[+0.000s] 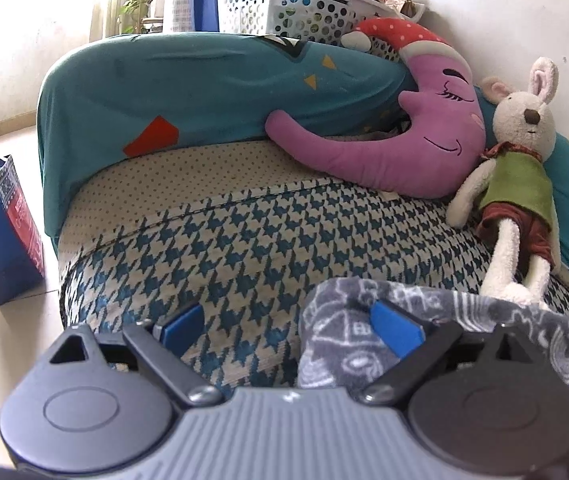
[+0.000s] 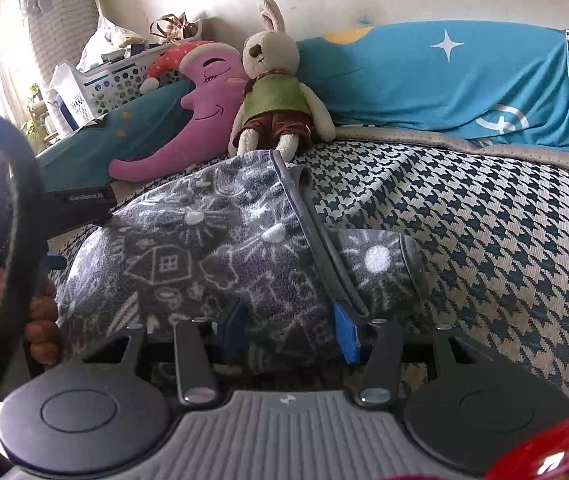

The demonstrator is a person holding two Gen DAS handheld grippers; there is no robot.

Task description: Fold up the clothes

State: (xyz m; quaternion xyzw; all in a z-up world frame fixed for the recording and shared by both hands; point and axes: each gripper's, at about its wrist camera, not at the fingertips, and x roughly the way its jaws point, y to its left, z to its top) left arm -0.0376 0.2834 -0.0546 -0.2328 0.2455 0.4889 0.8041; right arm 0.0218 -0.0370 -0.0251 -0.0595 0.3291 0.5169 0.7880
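A grey fleece garment (image 2: 212, 248) with white doodle print lies bunched on the houndstooth sofa seat (image 2: 484, 240), with one cuffed sleeve (image 2: 380, 264) sticking out to the right. My right gripper (image 2: 290, 332) is half closed, and a thick fold of the garment fills the space between its blue pads (image 2: 346, 334). My left gripper (image 1: 288, 328) is wide open at the garment's left edge (image 1: 332, 320). Its right finger (image 1: 396, 330) rests over the cloth and its left finger (image 1: 182, 326) is over bare seat. A hand (image 2: 40, 320) holds the left gripper's handle.
A purple moon pillow (image 1: 404, 148) and a plush rabbit (image 1: 516, 184) lean against the teal-covered backrest (image 1: 184, 88). White baskets (image 1: 284, 0) stand behind the sofa. A blue box (image 1: 0, 232) sits on the floor at the left, beside the sofa's end.
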